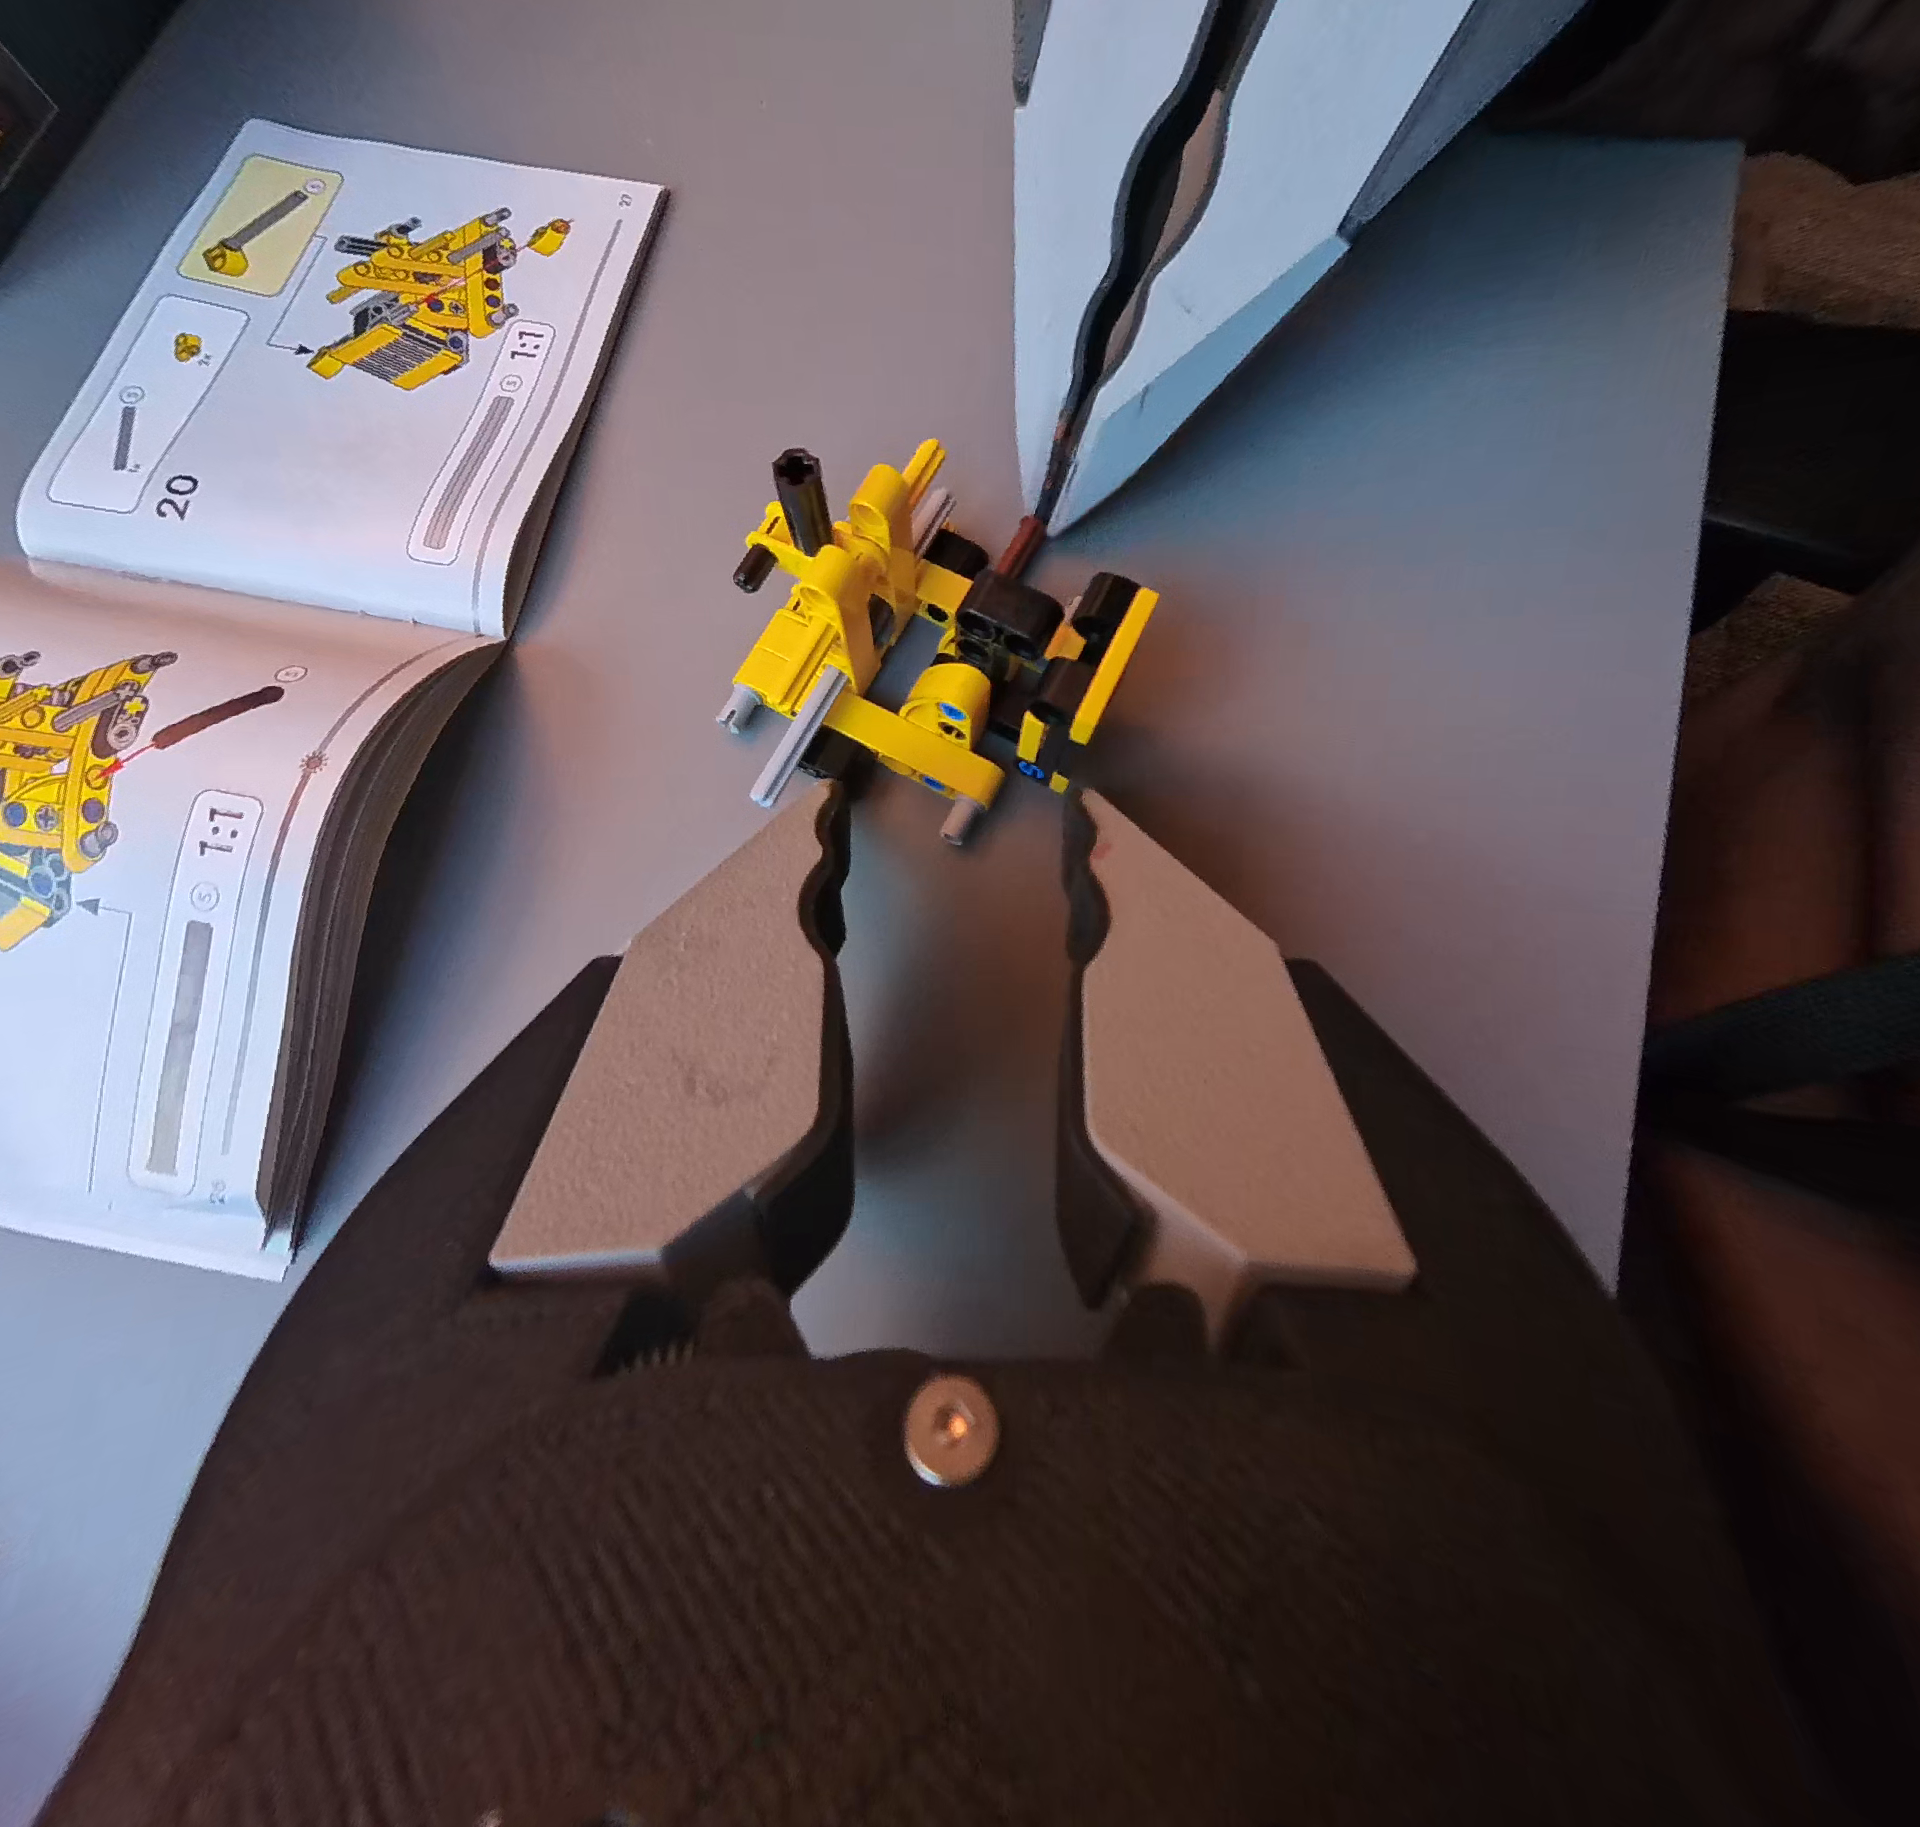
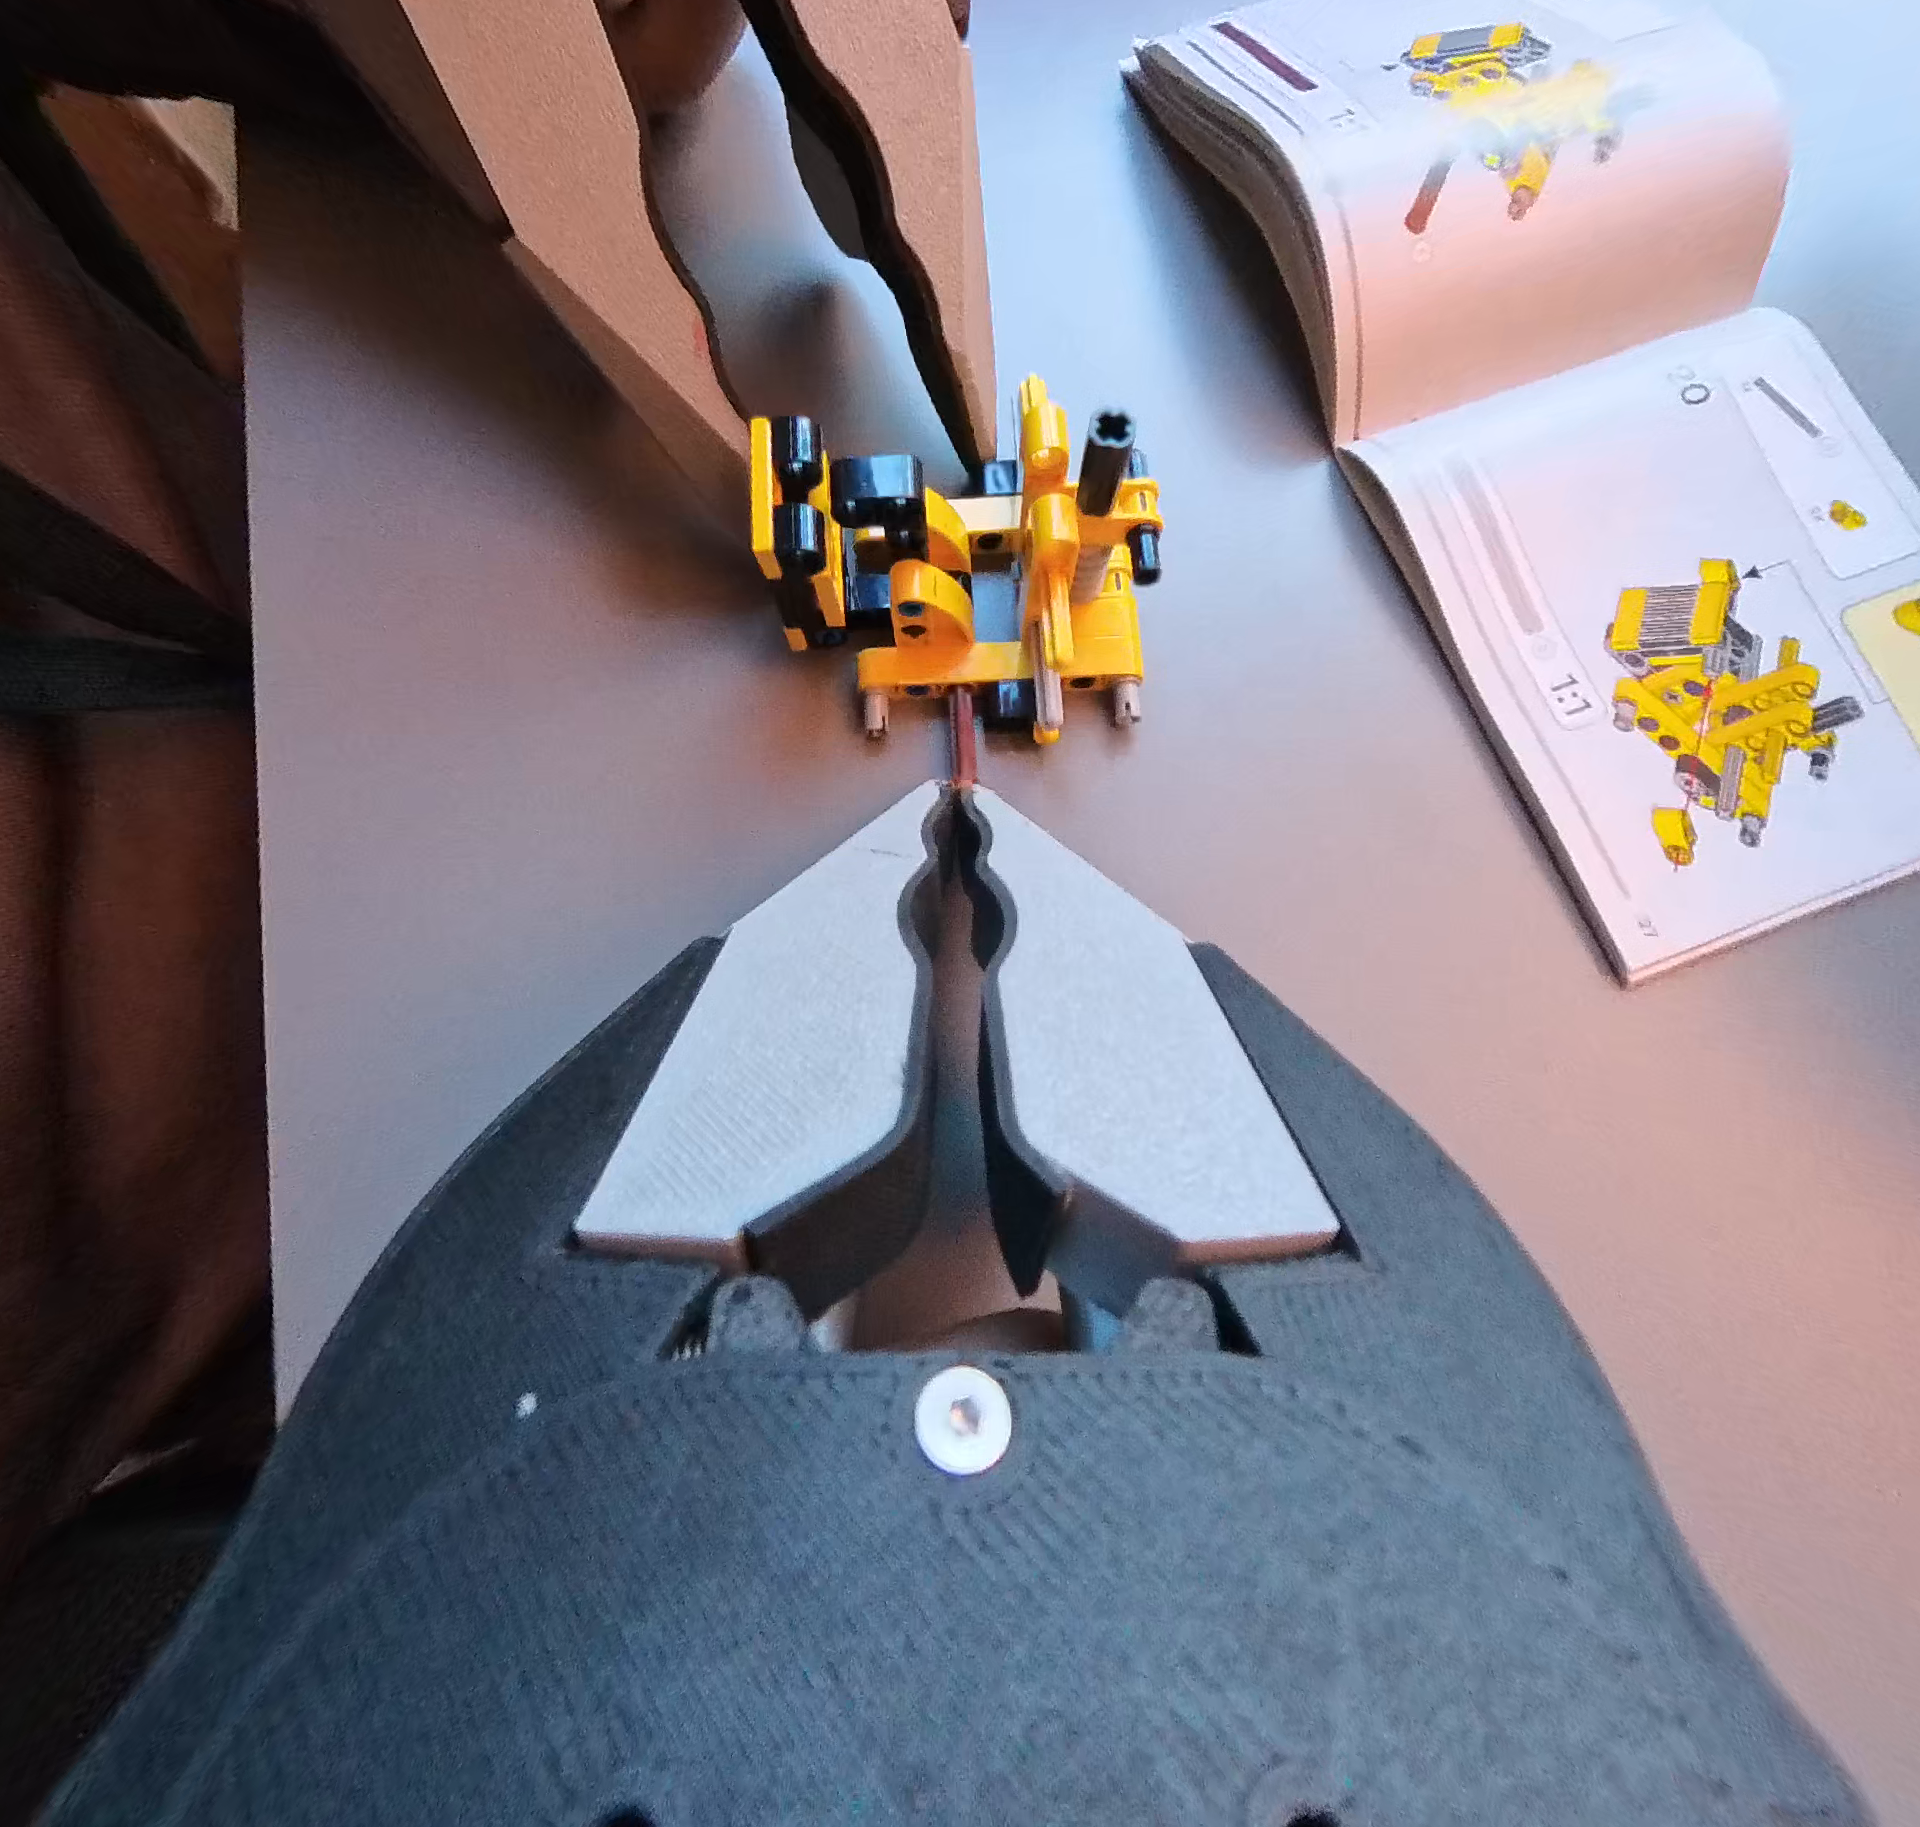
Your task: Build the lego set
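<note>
The yellow and black lego model [image 1: 914, 655] stands on the grey table [image 1: 1403, 738], with a black axle sticking up from it. My left gripper [image 1: 951, 806] is open, its fingertips at either side of the model's near end. My right gripper [image 2: 956, 790] is shut on a thin brown axle [image 2: 964, 738], whose far end meets the side of the model [image 2: 966, 562]. In the left wrist view the right gripper [image 1: 1049, 520] comes in from the top with the brown axle [image 1: 1021, 546]. In the right wrist view the left gripper [image 2: 857, 478] flanks the model's far side.
An open instruction booklet [image 1: 312, 375] lies on the table beside the model; it also shows in the right wrist view [image 2: 1558, 582]. The table's edge [image 1: 1662, 842] runs close to the model on the side away from the booklet, with dark brown furniture beyond it. The tips of one gripper are about 6 centimeters away from the tips of the other.
</note>
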{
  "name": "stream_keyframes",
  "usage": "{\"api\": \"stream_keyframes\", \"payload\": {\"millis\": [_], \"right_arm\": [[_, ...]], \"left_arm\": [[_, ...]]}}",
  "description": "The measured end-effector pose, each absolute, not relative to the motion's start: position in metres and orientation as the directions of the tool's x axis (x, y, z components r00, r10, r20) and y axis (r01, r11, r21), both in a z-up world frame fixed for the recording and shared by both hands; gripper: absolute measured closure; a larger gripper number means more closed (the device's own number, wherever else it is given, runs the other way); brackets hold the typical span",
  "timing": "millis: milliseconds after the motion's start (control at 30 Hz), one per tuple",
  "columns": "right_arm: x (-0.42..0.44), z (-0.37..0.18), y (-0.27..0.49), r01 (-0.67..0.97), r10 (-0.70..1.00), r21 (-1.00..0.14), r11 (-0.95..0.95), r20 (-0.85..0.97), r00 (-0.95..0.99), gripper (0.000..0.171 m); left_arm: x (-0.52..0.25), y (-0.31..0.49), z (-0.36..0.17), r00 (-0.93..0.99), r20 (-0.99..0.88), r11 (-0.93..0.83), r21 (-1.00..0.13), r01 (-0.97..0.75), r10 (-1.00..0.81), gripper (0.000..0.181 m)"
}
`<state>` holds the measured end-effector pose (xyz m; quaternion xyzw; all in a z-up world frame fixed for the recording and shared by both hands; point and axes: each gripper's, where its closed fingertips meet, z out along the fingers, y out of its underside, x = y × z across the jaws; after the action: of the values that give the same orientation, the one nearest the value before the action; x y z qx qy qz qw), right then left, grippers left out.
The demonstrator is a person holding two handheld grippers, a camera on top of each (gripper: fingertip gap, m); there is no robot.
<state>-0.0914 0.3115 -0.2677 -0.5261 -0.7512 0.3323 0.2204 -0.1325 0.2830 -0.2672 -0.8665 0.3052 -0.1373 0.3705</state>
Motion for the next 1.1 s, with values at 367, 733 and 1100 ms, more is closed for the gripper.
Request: {"api": "stream_keyframes", "payload": {"millis": [367,733,1100], "right_arm": [[-0.0925,-0.268,0.3111,0.634,0.892,-0.722,0.278,-0.051,-0.449,0.171],[-0.0985,-0.2683,0.311,0.623,0.884,-0.703,0.344,0.018,-0.467,0.171],[-0.101,-0.2678,0.3104,0.571,0.863,-0.718,0.397,0.082,-0.498,0.171]], "left_arm": [[-0.1319,0.2847,-0.2673,0.772,0.006,-0.535,-0.725,-0.434,-0.635,0.143],[-0.1336,0.2849,-0.2672,0.779,-0.013,-0.533,-0.722,-0.441,-0.627,0.144],[-0.1352,0.2848,-0.2673,0.785,-0.021,-0.535,-0.72,-0.441,-0.619,0.144]]}}
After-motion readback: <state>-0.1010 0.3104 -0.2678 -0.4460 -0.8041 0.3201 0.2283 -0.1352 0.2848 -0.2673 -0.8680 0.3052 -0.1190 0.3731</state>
